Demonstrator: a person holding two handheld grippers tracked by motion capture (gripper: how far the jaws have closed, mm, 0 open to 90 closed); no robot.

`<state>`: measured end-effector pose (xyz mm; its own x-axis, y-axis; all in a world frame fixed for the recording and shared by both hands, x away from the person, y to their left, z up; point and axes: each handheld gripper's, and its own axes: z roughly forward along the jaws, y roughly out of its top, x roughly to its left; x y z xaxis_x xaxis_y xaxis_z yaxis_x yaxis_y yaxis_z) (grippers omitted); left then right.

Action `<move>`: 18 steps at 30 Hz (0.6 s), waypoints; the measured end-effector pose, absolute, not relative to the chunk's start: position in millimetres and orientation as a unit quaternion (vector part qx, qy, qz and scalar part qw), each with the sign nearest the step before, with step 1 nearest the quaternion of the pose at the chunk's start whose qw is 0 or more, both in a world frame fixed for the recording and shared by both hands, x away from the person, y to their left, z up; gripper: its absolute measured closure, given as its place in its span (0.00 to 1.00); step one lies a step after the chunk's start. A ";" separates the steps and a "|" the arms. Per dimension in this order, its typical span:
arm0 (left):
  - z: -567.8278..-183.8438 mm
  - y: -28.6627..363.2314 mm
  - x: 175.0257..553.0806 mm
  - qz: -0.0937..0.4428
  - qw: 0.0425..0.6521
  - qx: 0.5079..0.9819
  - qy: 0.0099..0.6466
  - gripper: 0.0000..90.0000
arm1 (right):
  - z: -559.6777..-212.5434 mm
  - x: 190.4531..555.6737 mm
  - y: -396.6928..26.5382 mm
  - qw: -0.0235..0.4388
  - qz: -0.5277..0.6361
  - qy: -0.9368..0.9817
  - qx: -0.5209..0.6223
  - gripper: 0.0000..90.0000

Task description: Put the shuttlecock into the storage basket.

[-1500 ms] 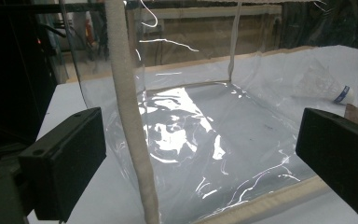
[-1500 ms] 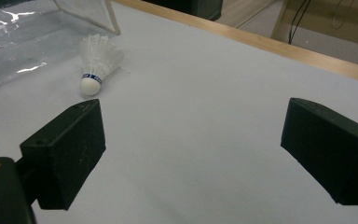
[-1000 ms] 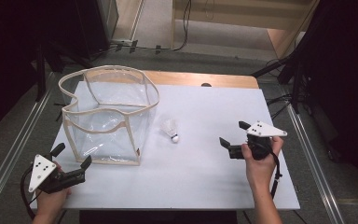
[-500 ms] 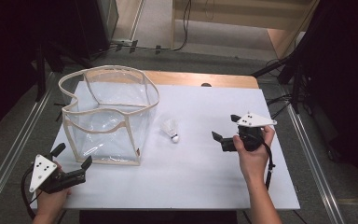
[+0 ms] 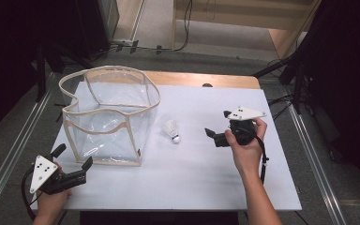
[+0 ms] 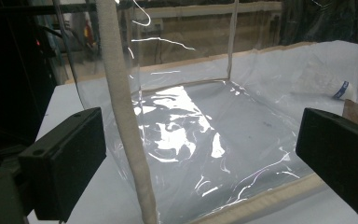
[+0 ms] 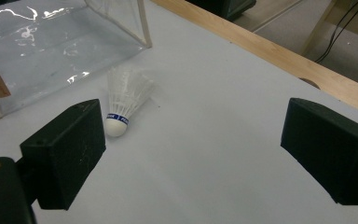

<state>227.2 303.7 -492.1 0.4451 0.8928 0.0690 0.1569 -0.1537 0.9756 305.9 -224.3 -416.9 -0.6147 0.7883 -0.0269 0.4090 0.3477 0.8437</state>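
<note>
A white shuttlecock [image 5: 172, 130] lies on its side on the white table [image 5: 192, 183], cork end toward me. Left of it stands a clear plastic bag [image 5: 110, 112] with cream trim, its mouth up. My right gripper [image 5: 217, 124] is open, a short way right of the shuttlecock and pointing left at it. In the right gripper view the shuttlecock [image 7: 123, 100] lies just past the left jaw of the gripper [image 7: 196, 149]. My left gripper [image 5: 73, 157] is open at the table's front left corner, facing the bag's near corner [image 6: 121, 116]; nothing sits between its jaws [image 6: 198, 163].
A wooden strip [image 5: 206, 79] runs along the table's far edge. Metal rails [image 5: 14, 150] flank both sides, and dark stands [image 5: 290, 70] rise at the back right. Bare tabletop stretches in front of the shuttlecock.
My right gripper has moved left across the table toward the shuttlecock, still open. The left gripper, the bag and the shuttlecock have stayed put.
</note>
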 end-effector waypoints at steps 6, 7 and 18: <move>-492.1 303.2 227.2 0.355 0.519 0.674 0.388 0.03 | -416.0 312.6 -213.6 0.220 0.419 0.798 0.373 0.05; -492.1 303.3 227.2 0.354 0.520 0.673 0.389 0.03 | -416.0 313.5 -211.4 0.218 0.417 0.800 0.372 0.05; -492.0 303.9 227.4 0.353 0.521 0.673 0.389 0.03 | -423.8 324.8 -186.7 0.205 0.410 0.812 0.361 0.05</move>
<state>227.4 303.9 -492.0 0.4487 0.8909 0.0702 0.1554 -0.1552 0.9756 324.8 -186.7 -423.8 -0.6563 0.7536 -0.0366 0.4180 0.4035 0.8139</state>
